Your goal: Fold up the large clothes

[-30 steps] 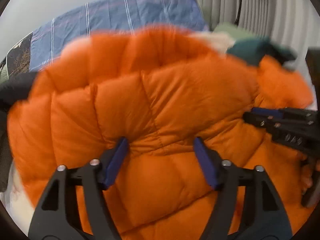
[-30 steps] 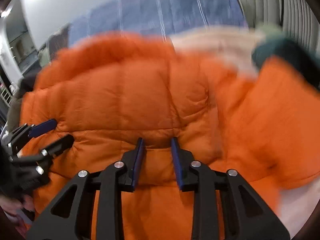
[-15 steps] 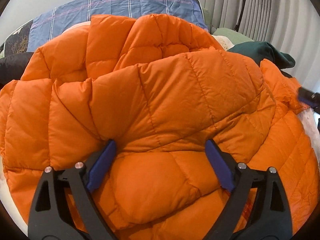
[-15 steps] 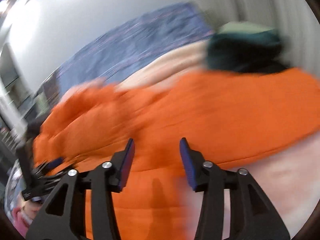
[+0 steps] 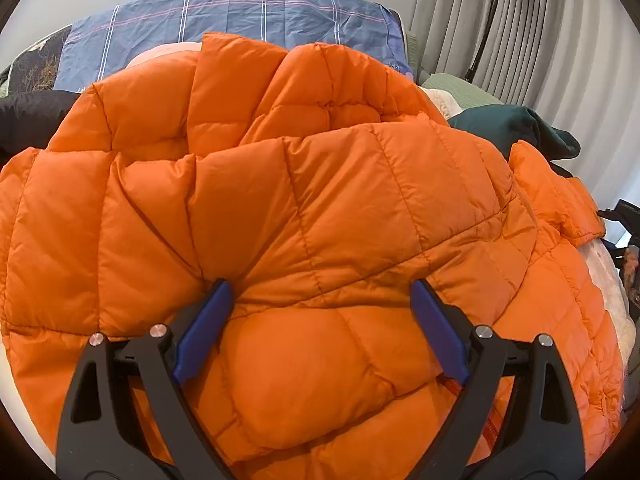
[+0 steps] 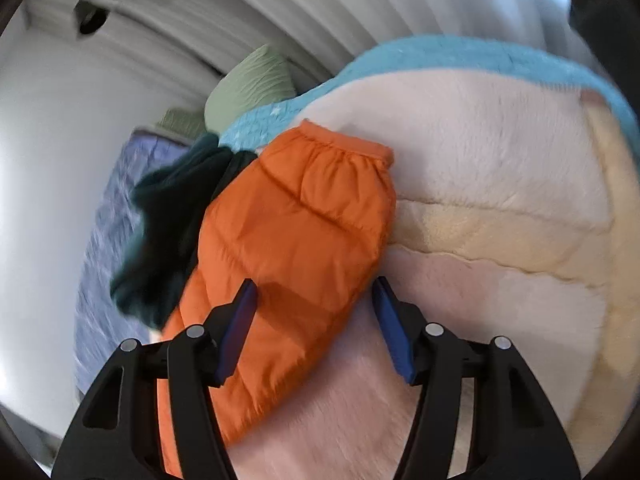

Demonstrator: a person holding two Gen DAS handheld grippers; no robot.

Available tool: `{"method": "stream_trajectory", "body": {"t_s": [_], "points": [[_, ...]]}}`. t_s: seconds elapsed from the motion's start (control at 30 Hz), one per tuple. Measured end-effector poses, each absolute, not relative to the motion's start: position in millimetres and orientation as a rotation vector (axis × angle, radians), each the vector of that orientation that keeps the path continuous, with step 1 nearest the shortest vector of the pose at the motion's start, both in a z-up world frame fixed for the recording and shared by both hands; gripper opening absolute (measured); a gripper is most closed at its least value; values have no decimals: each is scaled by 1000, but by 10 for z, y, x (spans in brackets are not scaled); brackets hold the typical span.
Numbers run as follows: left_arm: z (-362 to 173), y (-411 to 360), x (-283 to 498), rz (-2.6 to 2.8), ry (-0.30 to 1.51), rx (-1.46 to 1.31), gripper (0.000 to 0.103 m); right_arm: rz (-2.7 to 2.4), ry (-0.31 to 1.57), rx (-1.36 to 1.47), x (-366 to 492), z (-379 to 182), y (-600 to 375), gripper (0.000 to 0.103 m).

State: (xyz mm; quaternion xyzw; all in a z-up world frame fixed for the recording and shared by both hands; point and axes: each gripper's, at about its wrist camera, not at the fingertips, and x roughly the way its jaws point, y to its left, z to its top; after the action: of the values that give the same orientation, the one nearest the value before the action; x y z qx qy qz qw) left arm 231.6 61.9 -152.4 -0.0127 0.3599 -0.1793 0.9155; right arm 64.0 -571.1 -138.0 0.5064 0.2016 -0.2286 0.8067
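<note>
An orange puffer jacket (image 5: 304,208) lies heaped on a bed, its body doubled over so the quilted back faces up and a fold runs across the near side, a sign that folding is under way. The left gripper (image 5: 320,320) sits low against that fold with its jaws spread wide and a puffy panel bulging between them; the pads flank the fabric without pinching it, apparently so the padding can settle where it lies. Off to the right, the right gripper (image 6: 314,320) points at the jacket's sleeve (image 6: 296,232), which trails away from the body onto a cream blanket (image 6: 500,184) with its elastic cuff at the far end. Its jaws have just been opening and stand apart, the left pad over the sleeve, the right over blanket, nothing clamped. That loose sleeve is likely the next part to be brought in. A dark green garment (image 6: 172,216) lies just left of it.
</note>
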Motion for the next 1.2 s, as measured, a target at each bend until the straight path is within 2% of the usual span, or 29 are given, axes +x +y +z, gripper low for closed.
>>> {"method": "stream_trajectory", "body": {"t_s": [0.03, 0.07, 0.1, 0.13, 0.23, 0.33, 0.5, 0.6, 0.73, 0.87, 1.0, 1.03, 1.07, 1.1, 1.13, 1.2], "points": [[-1524, 631, 2317, -372, 741, -31, 92, -491, 404, 1100, 643, -1387, -5724, 58], [-1529, 626, 2312, -372, 742, -33, 92, -487, 389, 1101, 647, -1373, -5724, 33], [-1527, 630, 2311, -374, 742, -36, 92, -465, 380, 1092, 698, -1337, -5720, 14], [-1525, 634, 2306, -376, 740, -40, 92, -439, 392, 1082, 757, -1291, -5709, 6], [-1504, 702, 2290, -399, 730, -70, 92, -369, 334, 1006, 746, -960, -5465, 6], [-1465, 798, 2269, -431, 715, -129, 92, -180, 293, 828, 809, -441, -4817, 6], [-1239, 1148, 2156, -501, 643, -321, 92, 181, 297, 441, 1009, 171, -3024, 5], [-1011, 1471, 2045, -525, 565, -409, 92, 333, 340, 296, 1156, 116, -2123, 5], [-875, 1762, 1952, -585, 521, -456, 94, 473, 494, 104, 1472, -352, -1017, 6], [-983, 1706, 2050, -629, 598, -448, 97, 520, 630, -48, 1490, -876, -423, 8], [-1223, 1570, 2197, -598, 714, -438, 96, 511, 666, -100, 1557, -1009, -357, 8], [-1273, 1541, 2225, -570, 732, -430, 88, 513, 670, -101, 1563, -1014, -368, 8], [-1290, 1522, 2241, -553, 738, -419, 76, 518, 672, -102, 1552, -1019, -361, 9], [-1302, 1499, 2262, -558, 751, -408, 34, 530, 673, -107, 1534, -1015, -355, 9], [-1301, 1497, 2267, -572, 759, -414, 13, 538, 677, -114, 1494, -998, -353, 15], [-1180, 1548, 2199, -544, 706, -405, 11, 560, 673, -122, 1451, -967, -341, 27]]}}
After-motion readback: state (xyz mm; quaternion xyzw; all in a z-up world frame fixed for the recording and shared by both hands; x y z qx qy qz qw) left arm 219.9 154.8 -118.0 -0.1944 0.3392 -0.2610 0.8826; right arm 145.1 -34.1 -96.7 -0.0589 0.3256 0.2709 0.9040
